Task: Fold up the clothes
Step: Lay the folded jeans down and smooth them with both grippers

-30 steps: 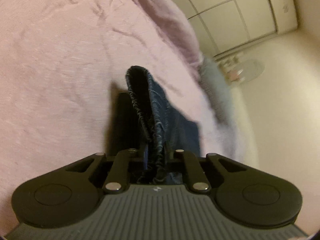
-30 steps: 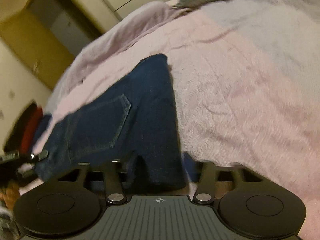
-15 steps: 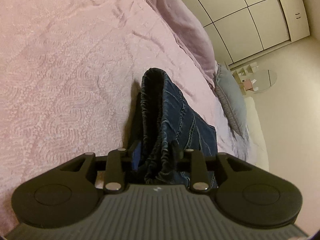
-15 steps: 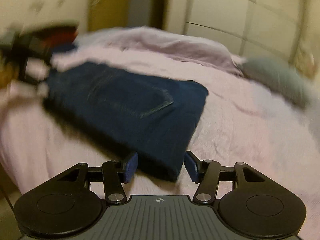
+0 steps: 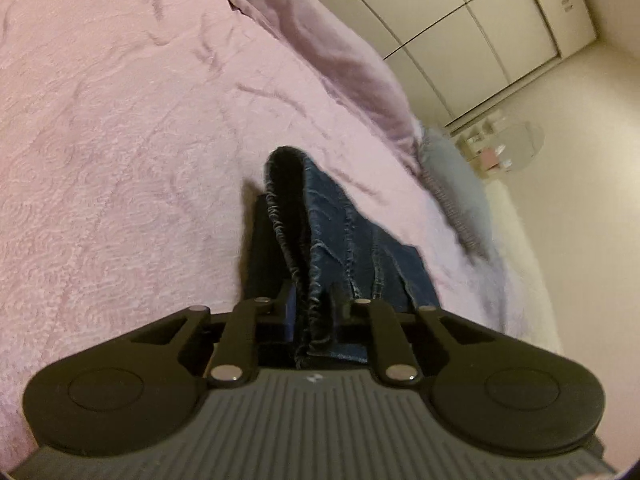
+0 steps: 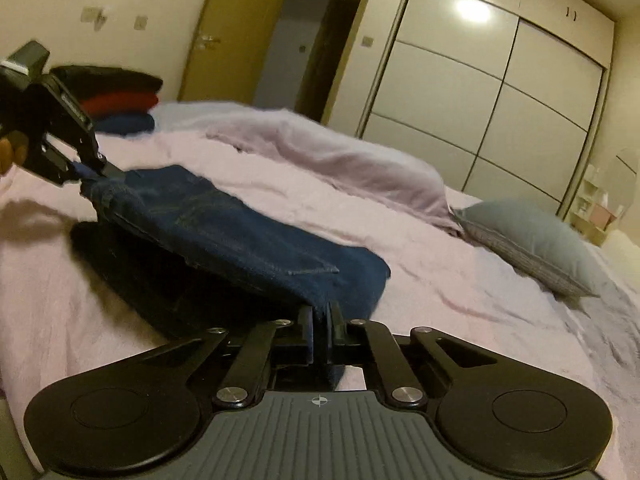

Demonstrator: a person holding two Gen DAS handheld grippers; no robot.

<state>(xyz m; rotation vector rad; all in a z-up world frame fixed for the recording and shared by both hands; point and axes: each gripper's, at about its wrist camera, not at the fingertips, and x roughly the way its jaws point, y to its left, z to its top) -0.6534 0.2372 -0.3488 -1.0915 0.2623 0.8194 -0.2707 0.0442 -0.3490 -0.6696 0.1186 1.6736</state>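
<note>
Dark blue denim jeans point(image 6: 248, 248), folded and seamed, stretched just above pink textured bedspread point(image 5: 120, 160). Left tongs point(image 5: 312, 304) closing on bunched, wrinkled denim edge; right tongs point(image 6: 318, 320) pressed together, pinching opposite corner. Beyond: rumpled lilac duvet point(image 6: 340, 160), grey pillow point(image 6: 532, 240), stacked black, red, blue clothes point(image 6: 120, 100), glossy wardrobe doors point(image 6: 480, 80).

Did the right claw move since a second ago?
Yes. The right claw rolled upright: the wardrobe stood tilted before and now stands straight. It has shut on the near corner of the jeans, which lie lifted off the bed.
</note>
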